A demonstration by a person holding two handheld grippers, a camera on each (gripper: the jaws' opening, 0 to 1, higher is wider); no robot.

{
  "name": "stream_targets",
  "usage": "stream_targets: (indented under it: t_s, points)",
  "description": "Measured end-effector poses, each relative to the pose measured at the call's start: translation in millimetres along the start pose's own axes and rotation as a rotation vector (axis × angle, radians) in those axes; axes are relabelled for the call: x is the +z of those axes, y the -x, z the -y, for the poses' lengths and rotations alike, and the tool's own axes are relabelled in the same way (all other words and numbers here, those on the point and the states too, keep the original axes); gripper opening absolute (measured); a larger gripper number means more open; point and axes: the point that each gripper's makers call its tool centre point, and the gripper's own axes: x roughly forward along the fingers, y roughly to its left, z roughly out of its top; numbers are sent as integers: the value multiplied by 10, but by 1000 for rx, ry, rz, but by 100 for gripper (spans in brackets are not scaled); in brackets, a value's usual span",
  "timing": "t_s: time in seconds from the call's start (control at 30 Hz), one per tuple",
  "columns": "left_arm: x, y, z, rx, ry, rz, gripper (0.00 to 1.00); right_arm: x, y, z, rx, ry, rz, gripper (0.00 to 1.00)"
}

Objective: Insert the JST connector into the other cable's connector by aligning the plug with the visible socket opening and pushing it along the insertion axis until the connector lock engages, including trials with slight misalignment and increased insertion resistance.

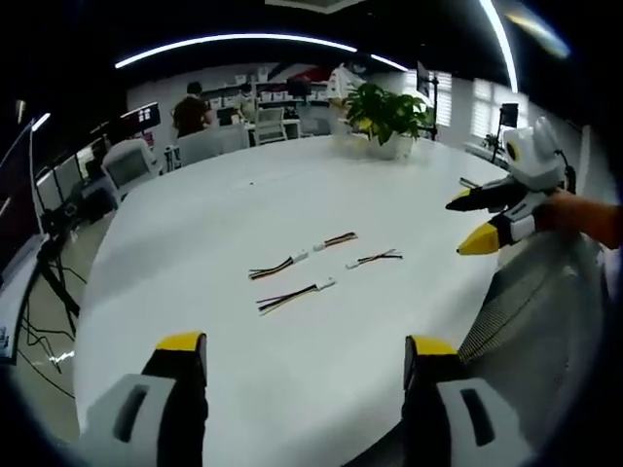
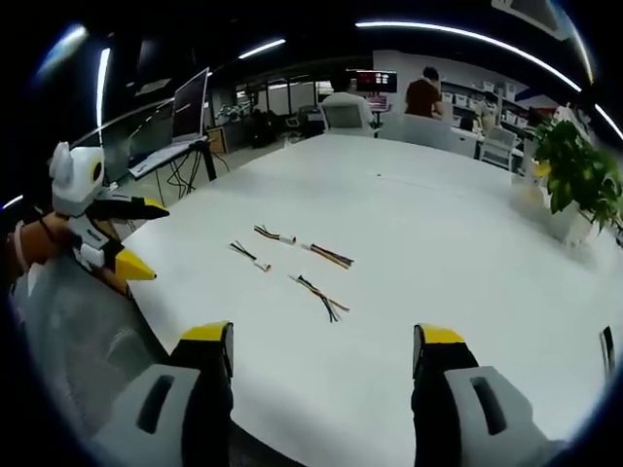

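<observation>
- Four short cable pieces lie on the white table [image 1: 292, 195], all loose, none gripped, none mated.
- Left gripper view, counted: cable with a white connector [image 1: 278, 267] nearest the table centre; striped-wire cable [image 1: 334, 240] just beside it, their white ends almost meeting end to end; dark-wire cable [image 1: 374, 259] near the striped one, on the side of the potted plant [image 1: 385, 115]; long cable [image 1: 295, 296] lying closest to the table's near edge.
- Right gripper view, same four: [image 2: 274, 234], [image 2: 327, 255], [image 2: 249, 255], [image 2: 321, 297]; all sit mid-table, well apart from the plant [image 2: 582, 180].
- Two grippers, both released, jaws spread wide, nothing between them.
- Left gripper [image 1: 304, 365]: yellow-tipped jaws at the table's near edge, apart from the cables; it also shows in the right gripper view [image 2: 141, 238], held by a hand off the table edge.
- Right gripper [image 2: 324, 352]: jaws wide apart at the table's near edge, short of the cables; it also shows in the left gripper view [image 1: 465, 226], hand on it, beyond the table's side edge.
- One potted plant at the far side of the table.
- One person [image 1: 191, 109] standing well beyond the table, back turned; several office chairs [image 1: 268, 125] near the far edge.
- One monitor [image 2: 190, 102] on a stand off the table's side.
</observation>
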Motion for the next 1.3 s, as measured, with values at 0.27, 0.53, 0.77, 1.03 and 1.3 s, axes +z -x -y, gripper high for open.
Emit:
stream_targets:
  t_s: [0.27, 0.53, 0.77, 1.03, 1.3]
  points:
    - [23, 19, -52, 17, 44, 10, 78, 46, 32, 50, 12, -16, 22, 66]
    - [89, 50, -84, 37, 13, 25, 78, 257, 148, 222, -25, -12, 83, 63]
    - [231, 100, -202, 57, 13, 61, 77, 488, 229, 262, -14, -26, 145, 59]
    - [430, 46, -394, 71, 85, 127, 73, 778, 185, 229, 45, -29, 220, 53]
    - [655, -82, -458, 62, 84, 159, 66, 978, 72, 267, 41, 149, 212, 44]
